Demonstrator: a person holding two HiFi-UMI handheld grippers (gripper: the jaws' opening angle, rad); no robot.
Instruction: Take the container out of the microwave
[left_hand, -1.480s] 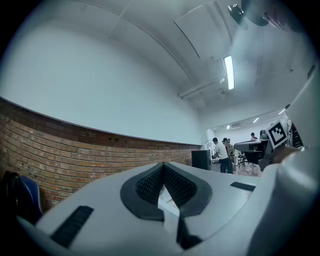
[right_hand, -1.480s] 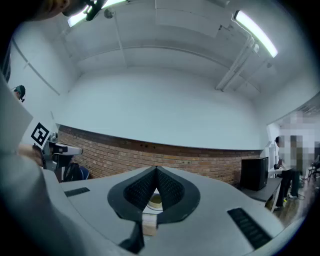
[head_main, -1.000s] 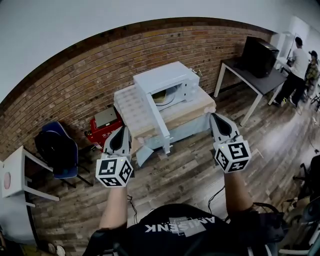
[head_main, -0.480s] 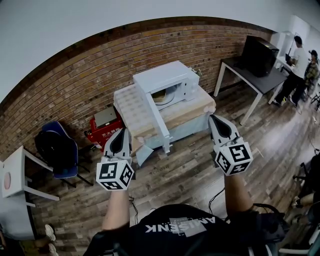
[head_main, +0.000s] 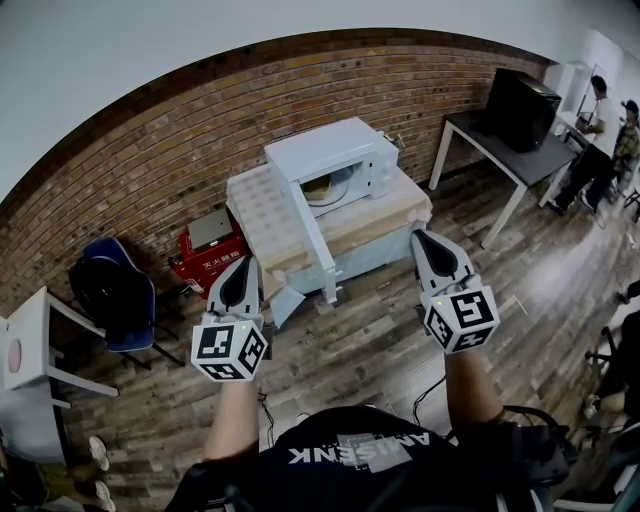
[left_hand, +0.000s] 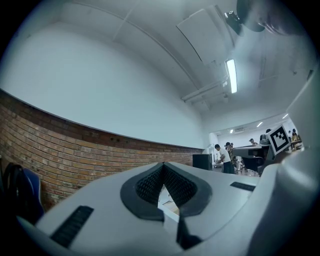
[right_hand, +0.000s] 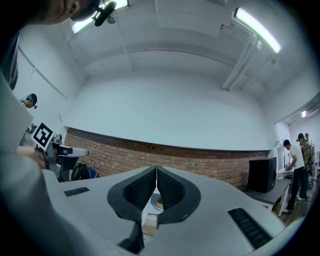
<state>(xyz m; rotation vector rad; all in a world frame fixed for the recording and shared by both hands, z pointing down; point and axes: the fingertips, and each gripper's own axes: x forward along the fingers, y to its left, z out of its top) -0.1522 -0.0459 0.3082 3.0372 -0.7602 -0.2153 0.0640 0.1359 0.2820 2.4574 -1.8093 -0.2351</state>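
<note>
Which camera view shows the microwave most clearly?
The head view: the whole white microwave stands on its table with the door open. Both gripper views show at most a small sliver of it through the gap behind their closed jaws.

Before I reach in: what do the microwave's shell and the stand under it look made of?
Microwave: smooth white shell, likely painted metal, maybe plastic; even matte surface. Stand: pale tan top, looks like wood board or plywood; grain too small to confirm.

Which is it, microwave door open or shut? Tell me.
Open. The door stands swung out from the microwave, and the container inside shows through the opening.
</note>
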